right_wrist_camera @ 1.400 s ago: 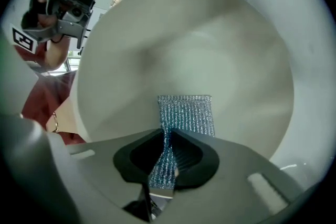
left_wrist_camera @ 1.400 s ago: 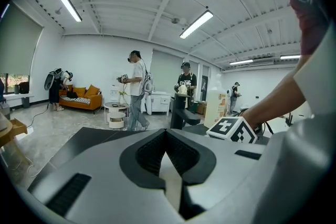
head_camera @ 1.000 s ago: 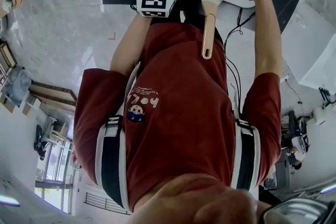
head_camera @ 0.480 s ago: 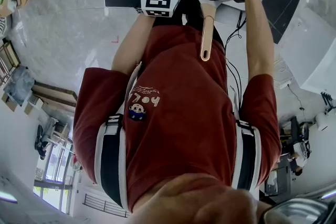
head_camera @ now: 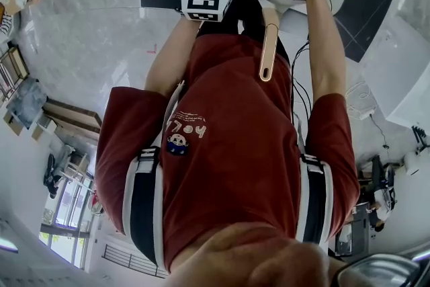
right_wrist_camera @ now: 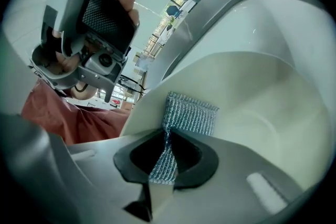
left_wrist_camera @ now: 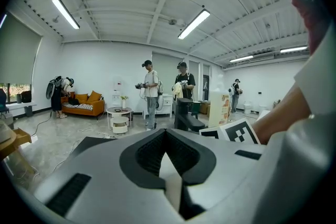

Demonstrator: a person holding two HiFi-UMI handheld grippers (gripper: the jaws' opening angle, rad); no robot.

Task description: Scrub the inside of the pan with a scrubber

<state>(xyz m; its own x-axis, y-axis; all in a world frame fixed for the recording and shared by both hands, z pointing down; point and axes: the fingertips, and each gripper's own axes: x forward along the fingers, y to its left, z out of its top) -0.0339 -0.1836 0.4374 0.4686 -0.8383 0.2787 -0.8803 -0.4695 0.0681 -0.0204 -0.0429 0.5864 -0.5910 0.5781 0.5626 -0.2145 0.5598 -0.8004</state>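
We are looking down past our red shirt [head_camera: 235, 144] at the wooden handle [head_camera: 267, 44] of the pan [right_wrist_camera: 262, 86], which is pointing back toward our body. Just beyond the handle we are holding both tools close together. The right tool [right_wrist_camera: 167, 136] is clamping a silver mesh scrubber [right_wrist_camera: 190, 113] between its jaws, and the scrubber's free end is lying against the cream inner wall of the pan, near the rim. The left tool [left_wrist_camera: 167, 140] is sitting with its jaws together and nothing between them, raised just beside the pan and pointing out across the room. Farther off, several people [left_wrist_camera: 149, 92] are standing near an orange sofa [left_wrist_camera: 84, 106].
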